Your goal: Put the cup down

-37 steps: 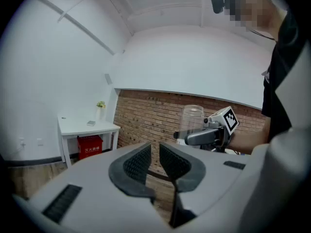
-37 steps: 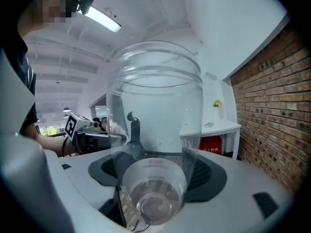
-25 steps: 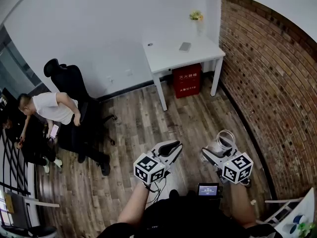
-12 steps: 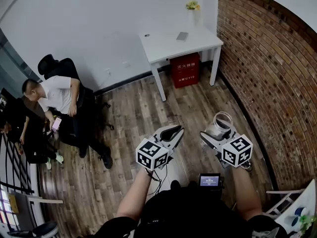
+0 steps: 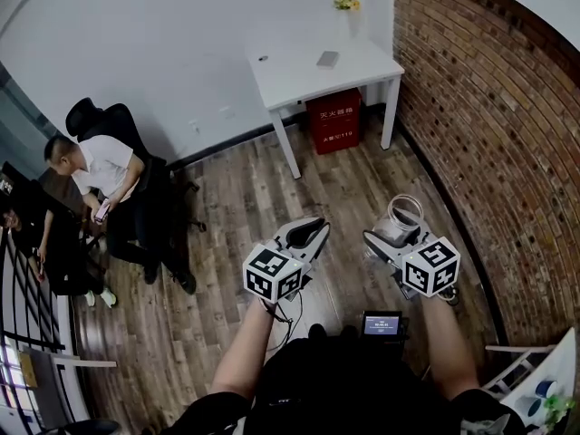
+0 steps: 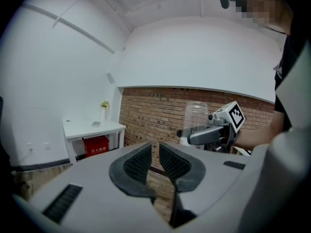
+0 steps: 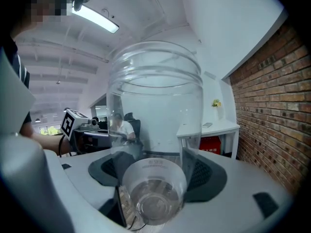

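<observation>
Cup (image 7: pixel 154 130) is clear and empty, clamped in your right gripper (image 7: pixel 158 169), pads on both sides of its lower wall, jaws spread fairly wide around it. It's in the air over the floor (image 5: pixel 245 216), resting on nothing. The left gripper view shows the cup (image 6: pixel 195 115) side-on: roughly upright, mouth up, sticking above the right gripper (image 6: pixel 206 134). In the head view the cup (image 5: pixel 405 217) sits at the tip of the right gripper (image 5: pixel 399 232), near the brick wall (image 5: pixel 489 134). Your left gripper (image 6: pixel 153 152) has its pads a narrow gap apart with nothing between them; only floor and brick show through. In the head view the left gripper (image 5: pixel 306 236) is level with the right one, well apart from the cup, both pointing away from you. A small lit screen (image 5: pixel 381 323) is at your waist between your arms. Farther out, a white table (image 5: pixel 299 71) stands in the corner against the wall, with flowers (image 5: pixel 344 1) at its back edge and a flat grey thing (image 5: pixel 327 59) on top. A red box (image 5: pixel 333 120) sits under it. At the left a person (image 5: pixel 100 166) is seated on a black chair (image 5: pixel 100 120), well away from both grippers.
</observation>
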